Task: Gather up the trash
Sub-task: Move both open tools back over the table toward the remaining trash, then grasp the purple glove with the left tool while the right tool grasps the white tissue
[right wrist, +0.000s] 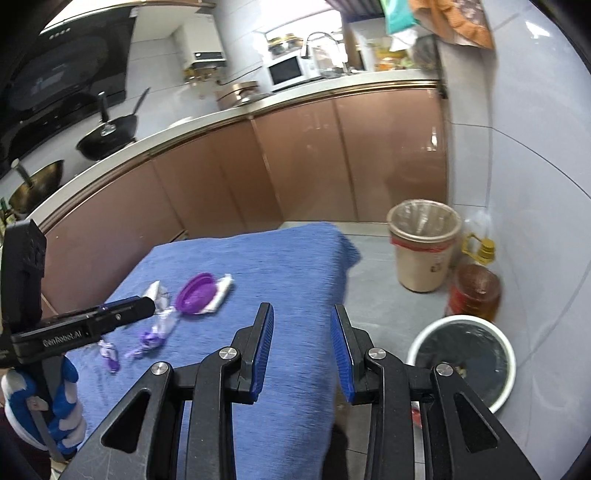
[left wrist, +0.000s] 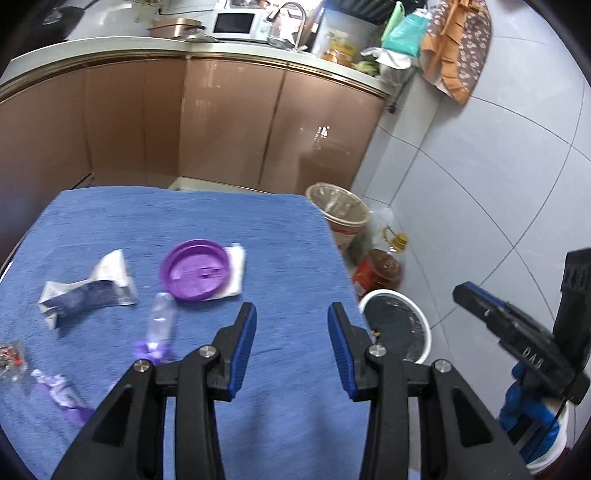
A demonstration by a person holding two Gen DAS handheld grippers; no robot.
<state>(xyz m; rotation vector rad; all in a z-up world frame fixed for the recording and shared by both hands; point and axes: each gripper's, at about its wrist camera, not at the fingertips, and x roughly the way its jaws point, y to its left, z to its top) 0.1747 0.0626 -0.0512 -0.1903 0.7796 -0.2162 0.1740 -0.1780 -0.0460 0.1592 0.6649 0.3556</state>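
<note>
Trash lies on the blue cloth-covered table [left wrist: 288, 236]: a purple lid [left wrist: 195, 270] on a white napkin [left wrist: 236, 271], a crumpled blue-white wrapper [left wrist: 86, 293], a small clear bottle [left wrist: 160, 319], purple candy wrappers [left wrist: 61, 393] and a clear packet [left wrist: 11, 360] at the left edge. My left gripper [left wrist: 291, 325] is open and empty above the table's right part. My right gripper [right wrist: 302, 325] is open and empty over the table's right edge. A white bin with a black liner [right wrist: 461, 358] stands on the floor to the right.
A beige lined bin [right wrist: 423, 245] and two oil bottles [right wrist: 476, 291] stand by the grey tiled wall. Brown kitchen cabinets [left wrist: 221, 122] run behind the table, with a microwave [left wrist: 236, 24] and woks [right wrist: 107, 136] on the counter.
</note>
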